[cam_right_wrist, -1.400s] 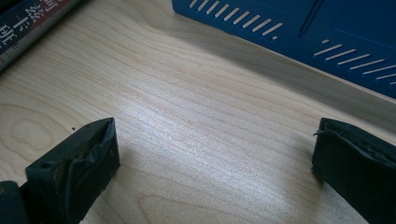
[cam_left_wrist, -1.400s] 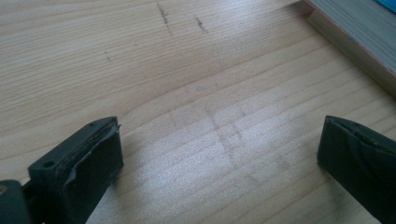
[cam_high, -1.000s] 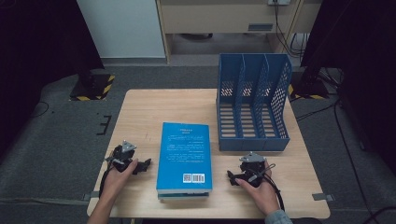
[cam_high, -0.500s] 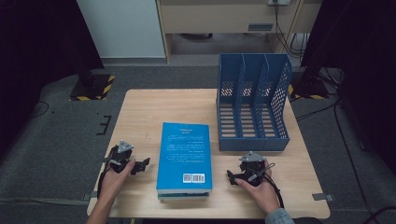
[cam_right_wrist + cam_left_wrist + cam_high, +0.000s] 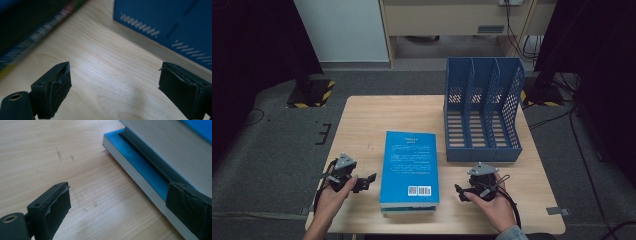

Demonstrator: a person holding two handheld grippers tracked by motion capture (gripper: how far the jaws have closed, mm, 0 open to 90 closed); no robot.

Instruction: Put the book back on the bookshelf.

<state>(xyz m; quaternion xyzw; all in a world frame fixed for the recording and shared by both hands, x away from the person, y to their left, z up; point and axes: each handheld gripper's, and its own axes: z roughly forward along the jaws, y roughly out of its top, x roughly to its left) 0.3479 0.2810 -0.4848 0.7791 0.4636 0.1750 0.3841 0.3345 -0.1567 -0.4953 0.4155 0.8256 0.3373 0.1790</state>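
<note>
A stack of blue-covered books [image 5: 409,170] lies flat in the middle of the wooden table [image 5: 372,120]. A person's left hand holds my left gripper [image 5: 368,181] just left of the stack, pointing at its side. In the left gripper view my left gripper [image 5: 120,210] is open over bare wood, the books' edge [image 5: 140,167] by its right jaw. My right gripper [image 5: 460,191] sits to the right of the stack. In the right gripper view my right gripper [image 5: 115,87] is open. Both sets of jaws have just been closing slightly, with nothing between them.
A blue three-slot file rack [image 5: 482,110] stands at the back right of the table, its perforated wall [image 5: 170,22] close ahead of the right gripper. The books' blurred spines [image 5: 30,27] are at that view's upper left. Cables trail from both grippers toward the front edge.
Both hands have shifted a little, seemingly lifting off the table. The books and the file rack have stayed in place.
</note>
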